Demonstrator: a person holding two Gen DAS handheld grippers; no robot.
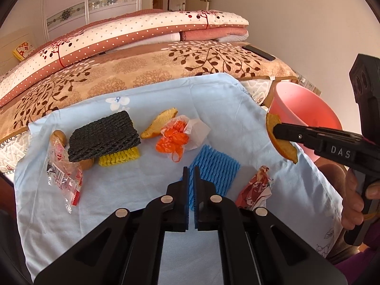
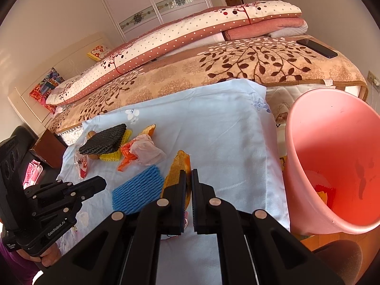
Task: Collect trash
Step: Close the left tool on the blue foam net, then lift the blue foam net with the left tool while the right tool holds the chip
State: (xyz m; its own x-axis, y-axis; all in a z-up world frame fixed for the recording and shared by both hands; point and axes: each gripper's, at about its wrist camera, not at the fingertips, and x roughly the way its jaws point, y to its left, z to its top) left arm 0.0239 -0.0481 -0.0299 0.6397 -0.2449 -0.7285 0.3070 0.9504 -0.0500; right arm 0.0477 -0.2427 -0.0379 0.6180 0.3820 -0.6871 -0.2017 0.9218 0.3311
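Right hand-held gripper (image 2: 188, 174) pinches an orange peel (image 2: 177, 173), lifted above the blue cloth (image 2: 213, 123) and just beside the pink bin (image 2: 308, 213). Left hand-held gripper (image 1: 191, 169) hovers low over the blue foam net (image 1: 213, 166), its jaws nearly pressed together with nothing between them. I judge the carry step is in hand; next the peel must swing over the bin's rim and be released. Only the right wrist view shows scraps already inside the bin; only the left view shows the red wrapper (image 1: 255, 187) near the cloth's edge.
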